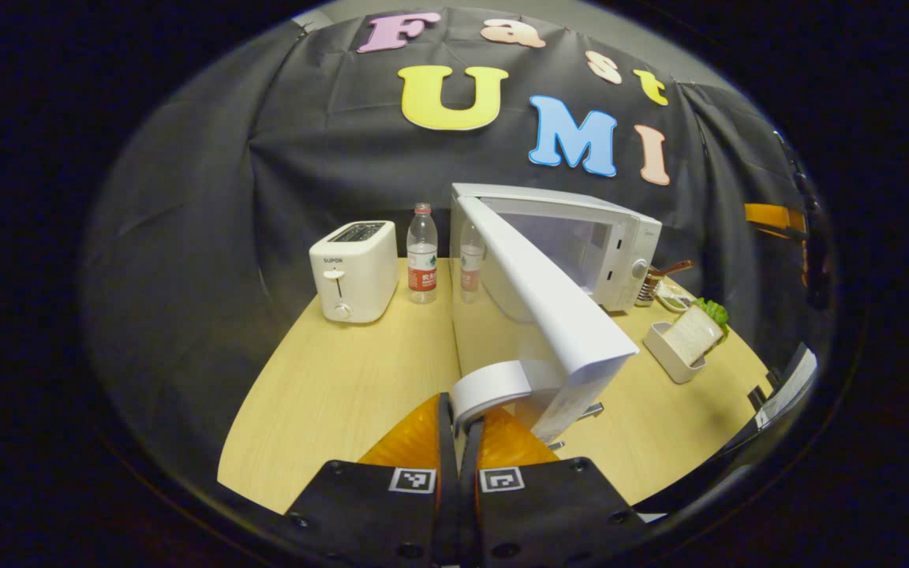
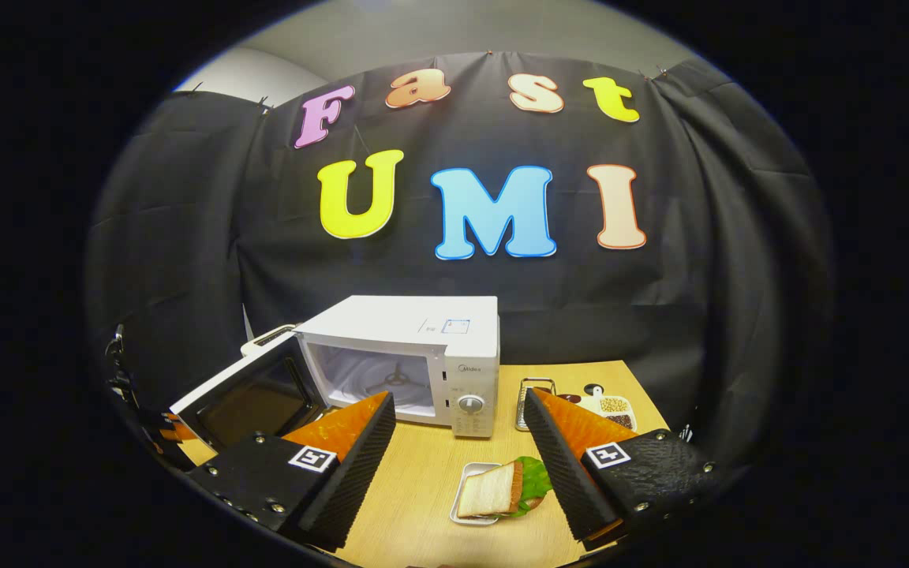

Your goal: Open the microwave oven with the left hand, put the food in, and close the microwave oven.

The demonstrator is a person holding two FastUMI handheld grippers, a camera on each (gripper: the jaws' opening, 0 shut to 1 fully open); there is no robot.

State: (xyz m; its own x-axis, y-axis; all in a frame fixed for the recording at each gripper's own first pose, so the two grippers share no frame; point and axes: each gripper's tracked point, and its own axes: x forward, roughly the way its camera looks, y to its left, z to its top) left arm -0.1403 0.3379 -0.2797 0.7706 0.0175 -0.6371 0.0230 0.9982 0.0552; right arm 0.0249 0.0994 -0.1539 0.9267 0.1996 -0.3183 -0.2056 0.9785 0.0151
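1. Left gripper clamped on curved handle of white microwave's door; swing it fully wide.
2. Right gripper wide, empty, above sandwich w/ lettuce in white tray, bench front edge.
3. Grip tray rim, keep level.

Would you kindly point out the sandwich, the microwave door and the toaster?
sandwich (image 2: pixel 492 491): right gripper view, on the bread slice.
microwave door (image 1: pixel 549 308): left gripper view, on its outer face.
toaster (image 1: pixel 353 272): left gripper view, on its front side.
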